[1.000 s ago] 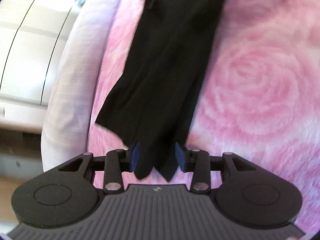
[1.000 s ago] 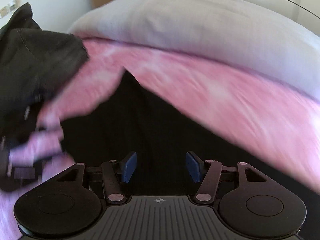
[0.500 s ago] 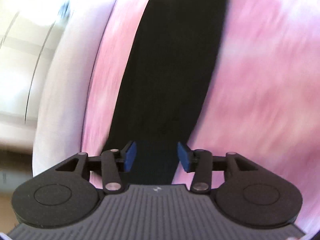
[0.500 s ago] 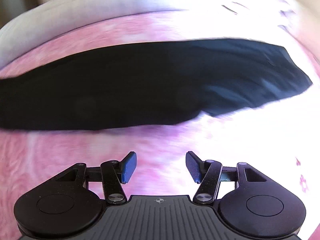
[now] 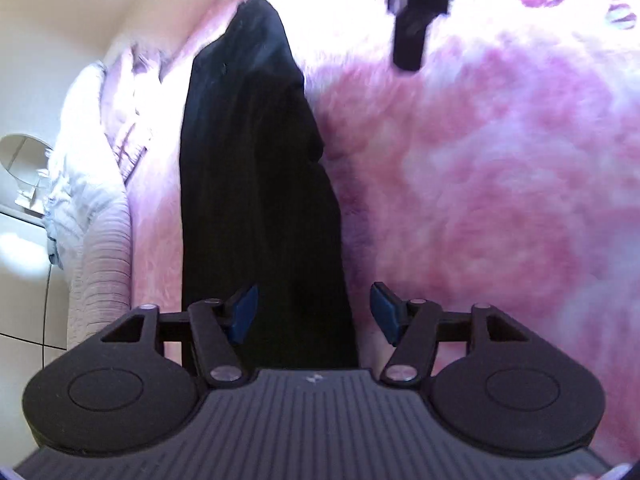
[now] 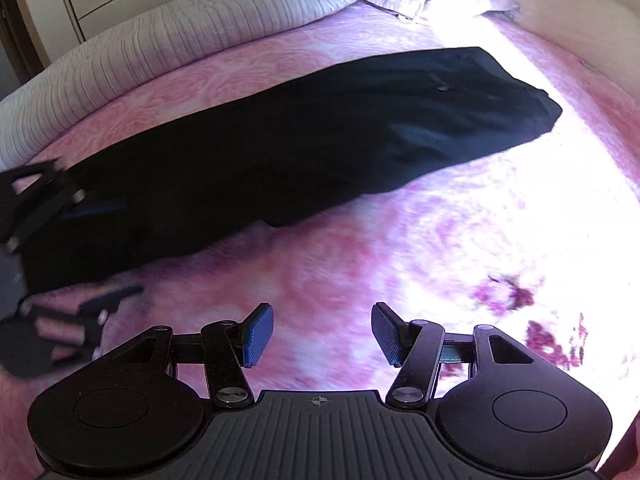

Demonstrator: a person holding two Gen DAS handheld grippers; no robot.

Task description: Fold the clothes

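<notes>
a: what does the left camera show, starting at its left edge?

b: a pale ribbed bed cover (image 5: 100,264) at the far left, then a long black garment (image 5: 256,184), probably trousers laid leg on leg, running straight ahead of the left tool (image 5: 313,312) across a pink rose-patterned blanket (image 5: 500,200). the tool's jaws stand wide with nothing gripped. the near end of the garment lies under the left blue pad and fills most of the gap; the right pad is over bare blanket.

a: and the right camera?

b: at its left edge the left tool appears again, blurred, over the garment's narrow end. the garment stretches from there to the right, ahead of the right tool (image 6: 322,336), with blanket between them. its wider end, with a small button, lies far off to the right in strong sun. the right tool's jaws are also wide and hold nothing.

a: is it folded?

b: it lies as a long flat strip. that fits either a lengthwise fold already in place or a garment simply laid out, so i cannot say more.

a: what could go wrong from here?

b: my judgement: the blanket is plush, so a low pinch may catch pile along with the cloth. the layers could slip apart if only the top one is gripped. also, glare washes out the far end, making that edge hard to find.
</notes>
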